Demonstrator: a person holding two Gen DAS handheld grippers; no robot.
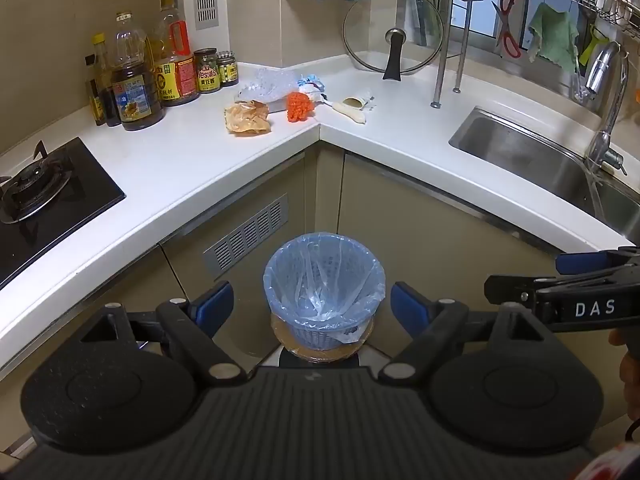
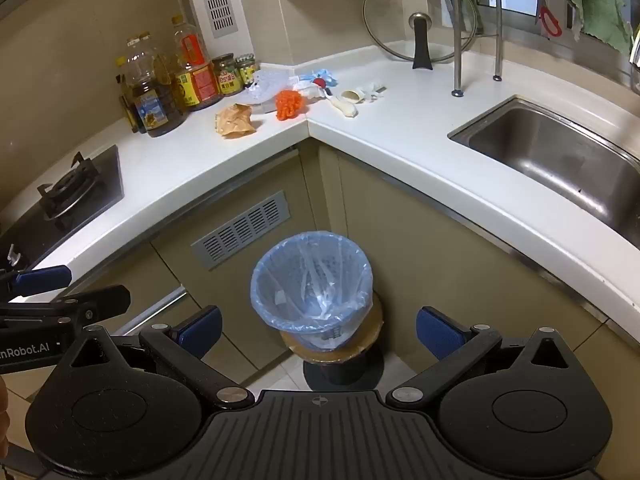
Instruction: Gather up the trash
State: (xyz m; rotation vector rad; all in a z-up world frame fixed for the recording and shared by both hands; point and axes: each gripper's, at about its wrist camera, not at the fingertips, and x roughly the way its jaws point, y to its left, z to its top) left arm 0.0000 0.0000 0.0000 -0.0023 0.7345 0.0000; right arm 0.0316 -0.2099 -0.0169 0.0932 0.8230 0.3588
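The trash lies in a loose cluster at the inner corner of the white counter (image 1: 192, 160): a crumpled brown wrapper (image 1: 247, 117) nearest the edge, an orange mesh ball (image 1: 299, 106) just beside it, clear crinkled plastic (image 1: 267, 84) behind, a blue-and-white wad (image 1: 314, 84) and a pale peel with a small torn packet (image 1: 354, 106) off toward the sink (image 1: 532, 156). Below the corner, on the floor against the cabinet, stands the bin (image 1: 324, 292), lined with a blue bag and apparently empty (only the liner's folds show inside). The left gripper (image 1: 312, 300) and right gripper (image 2: 318, 330) both hover above the bin, tilted down, jaws spread wide with nothing between them. Judging by this, collection has not begun; the step in hand is the first reach. The next move calls for lifting one gripper up over the counter edge to the nearest piece, likely the wrapper, and closing gently, since such light crumpled things may slip or skid away.
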